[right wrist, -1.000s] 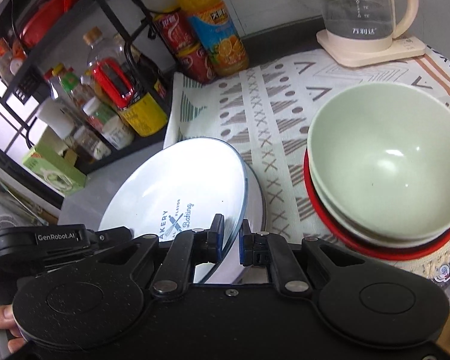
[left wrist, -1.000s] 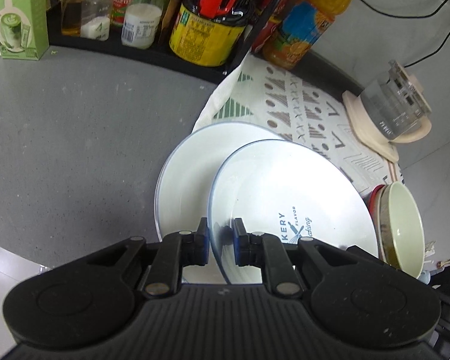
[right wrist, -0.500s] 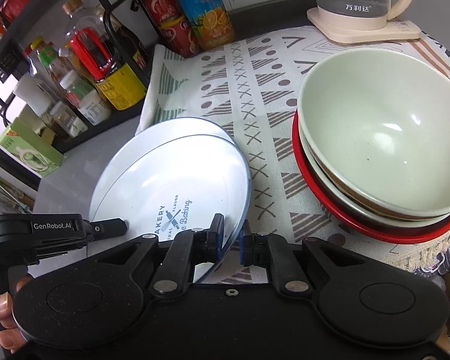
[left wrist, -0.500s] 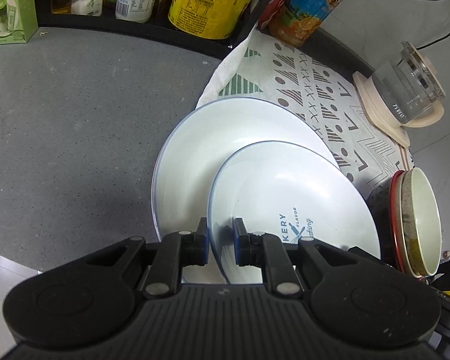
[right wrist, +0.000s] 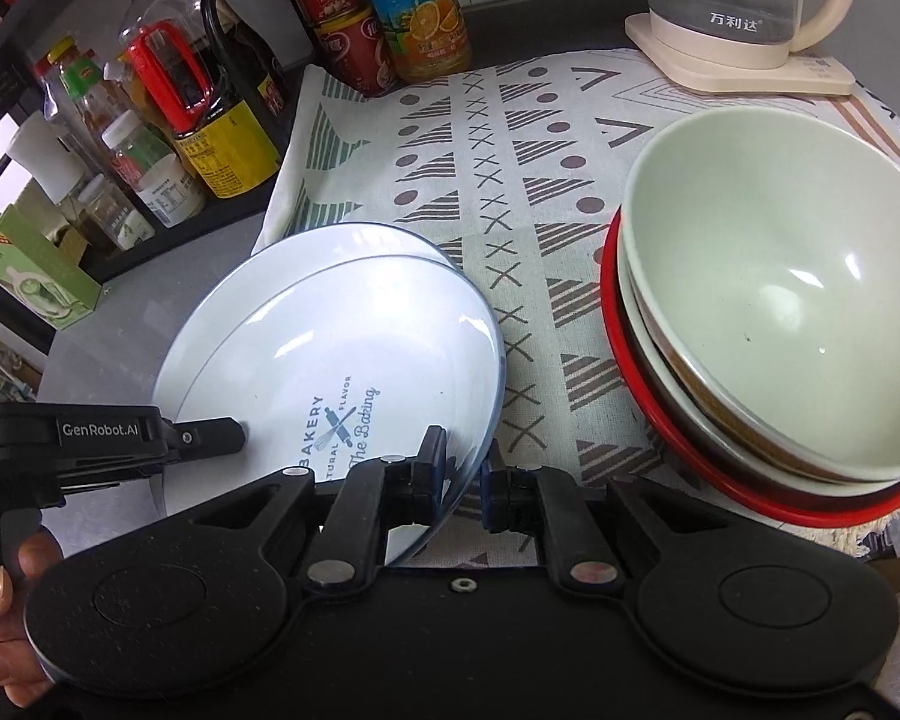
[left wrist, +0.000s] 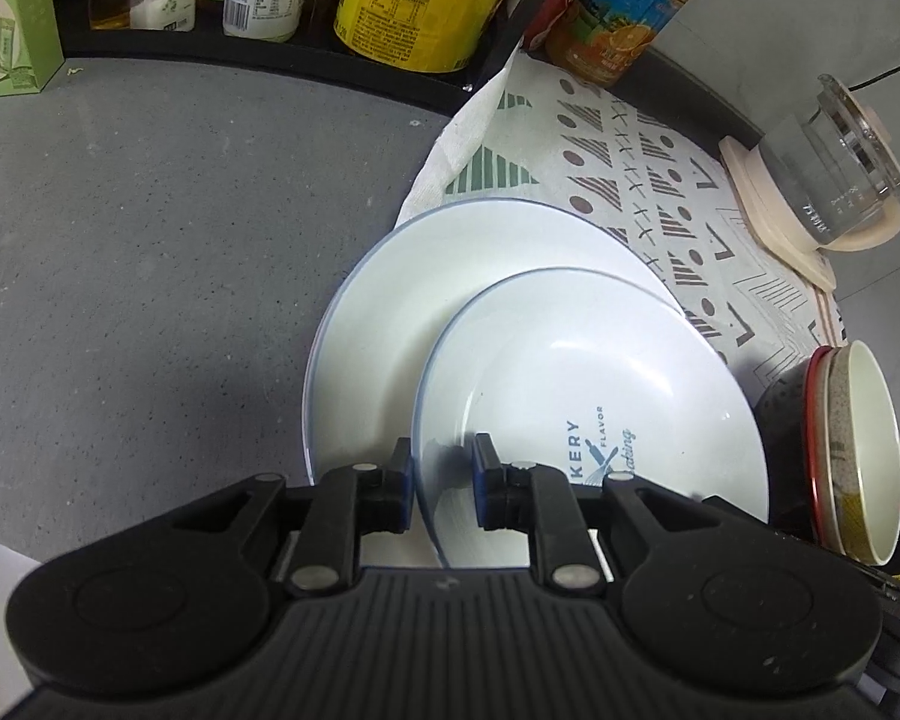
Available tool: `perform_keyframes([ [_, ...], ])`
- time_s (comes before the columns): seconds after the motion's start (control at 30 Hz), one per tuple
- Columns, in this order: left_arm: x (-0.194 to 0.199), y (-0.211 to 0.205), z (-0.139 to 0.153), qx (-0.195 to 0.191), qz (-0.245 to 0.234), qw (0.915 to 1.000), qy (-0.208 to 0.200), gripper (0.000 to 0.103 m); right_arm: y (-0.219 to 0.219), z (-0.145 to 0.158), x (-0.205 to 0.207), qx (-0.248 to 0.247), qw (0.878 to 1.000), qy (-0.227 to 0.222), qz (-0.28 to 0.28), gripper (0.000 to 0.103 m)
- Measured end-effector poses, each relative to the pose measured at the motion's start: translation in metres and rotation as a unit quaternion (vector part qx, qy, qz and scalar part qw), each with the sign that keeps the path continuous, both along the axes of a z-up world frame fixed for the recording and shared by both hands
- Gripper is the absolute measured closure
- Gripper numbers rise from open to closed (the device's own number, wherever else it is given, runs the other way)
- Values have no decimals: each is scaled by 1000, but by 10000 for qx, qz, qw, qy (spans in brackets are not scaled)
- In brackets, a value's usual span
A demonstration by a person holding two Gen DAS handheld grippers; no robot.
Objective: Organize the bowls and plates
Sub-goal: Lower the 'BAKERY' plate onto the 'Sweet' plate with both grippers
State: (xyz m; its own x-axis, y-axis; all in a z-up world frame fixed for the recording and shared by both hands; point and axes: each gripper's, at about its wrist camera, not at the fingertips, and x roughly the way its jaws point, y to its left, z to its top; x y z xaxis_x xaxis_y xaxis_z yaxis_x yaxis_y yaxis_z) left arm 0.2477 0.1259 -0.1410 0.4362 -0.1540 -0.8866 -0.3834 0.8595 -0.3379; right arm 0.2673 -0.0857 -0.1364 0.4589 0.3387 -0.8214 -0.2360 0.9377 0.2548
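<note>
As I lower it: the bakery plate (left wrist: 570, 390) should come down level onto the larger white plate (left wrist: 402, 300), centred, with both ends released together.
Left gripper (left wrist: 444, 462): narrow, its jaws have just been opening; the rim is between them, loosely, I judge.
Right gripper (right wrist: 465, 468): narrow, pinching the opposite rim, though it has just eased a little.
Since a second ago: the bakery plate hangs lower and closer over the larger plate, more of which now shows behind it.
Stacked bowls (right wrist: 780, 330): just beside, on the patterned cloth (right wrist: 480, 150).

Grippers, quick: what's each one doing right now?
Left gripper: fingers just opened slightly around the small plate rim; grip cannot be told.
Right gripper: closed on the small plate's opposite rim.
</note>
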Motion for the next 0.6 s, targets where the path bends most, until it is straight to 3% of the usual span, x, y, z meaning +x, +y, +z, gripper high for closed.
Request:
perform_keyframes([
  [0.6, 8, 3, 13, 693, -78, 9975, -88, 90, 15, -9, 7, -266, 9996, 100, 63, 80],
])
